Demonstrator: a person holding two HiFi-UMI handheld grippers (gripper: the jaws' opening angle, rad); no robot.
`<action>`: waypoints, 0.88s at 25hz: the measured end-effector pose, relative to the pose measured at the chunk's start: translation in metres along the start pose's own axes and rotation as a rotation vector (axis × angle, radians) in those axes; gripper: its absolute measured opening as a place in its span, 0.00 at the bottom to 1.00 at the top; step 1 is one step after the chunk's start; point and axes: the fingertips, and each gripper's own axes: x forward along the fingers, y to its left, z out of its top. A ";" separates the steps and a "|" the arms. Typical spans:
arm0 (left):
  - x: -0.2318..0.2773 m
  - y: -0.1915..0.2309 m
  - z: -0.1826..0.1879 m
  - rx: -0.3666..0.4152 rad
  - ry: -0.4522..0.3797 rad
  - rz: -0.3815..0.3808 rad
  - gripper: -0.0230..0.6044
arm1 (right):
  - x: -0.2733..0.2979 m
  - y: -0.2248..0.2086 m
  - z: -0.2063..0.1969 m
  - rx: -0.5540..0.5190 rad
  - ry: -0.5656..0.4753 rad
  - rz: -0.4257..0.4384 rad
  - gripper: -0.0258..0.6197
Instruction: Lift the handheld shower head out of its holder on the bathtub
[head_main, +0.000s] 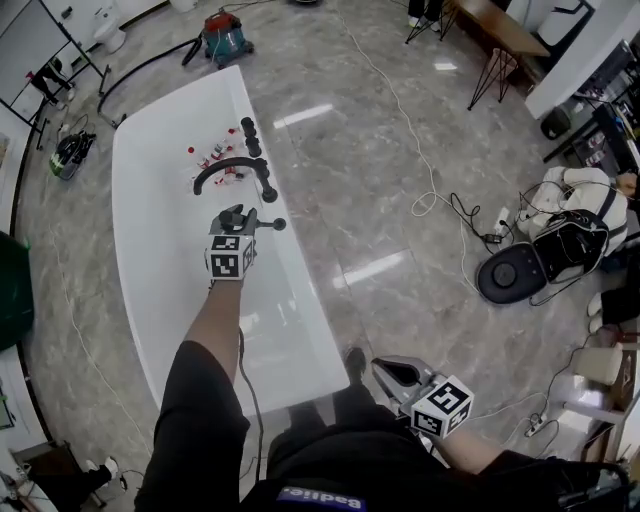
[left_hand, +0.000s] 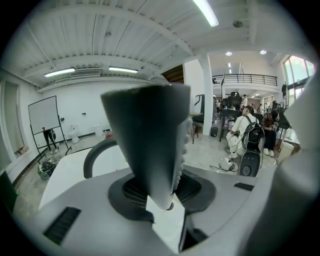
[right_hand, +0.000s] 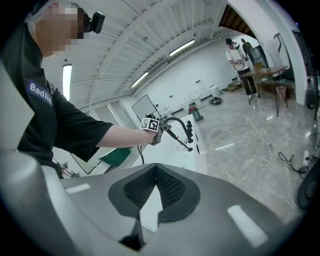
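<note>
My left gripper is shut on the black handheld shower head and holds it in the air above the white bathtub. The gripper sits just short of the black arched faucet and its knobs. In the left gripper view the shower head fills the space between the jaws as a dark cone. The right gripper view shows the left gripper with the shower head sticking out toward the faucet. My right gripper hangs shut and empty near my body, off the tub's near end.
Small red and white items lie on the tub deck by the faucet. A red and teal vacuum cleaner stands beyond the tub. A white cable runs across the marble floor to a black round device. A table stands far right.
</note>
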 end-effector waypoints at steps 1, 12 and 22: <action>-0.010 0.001 0.002 -0.008 -0.013 0.000 0.22 | 0.000 0.006 0.000 -0.008 0.000 0.004 0.04; -0.130 0.020 0.017 -0.021 -0.125 -0.046 0.22 | 0.014 0.086 0.020 -0.097 -0.023 0.057 0.04; -0.242 0.043 -0.012 -0.112 -0.163 -0.030 0.22 | 0.023 0.154 0.041 -0.175 -0.055 0.084 0.04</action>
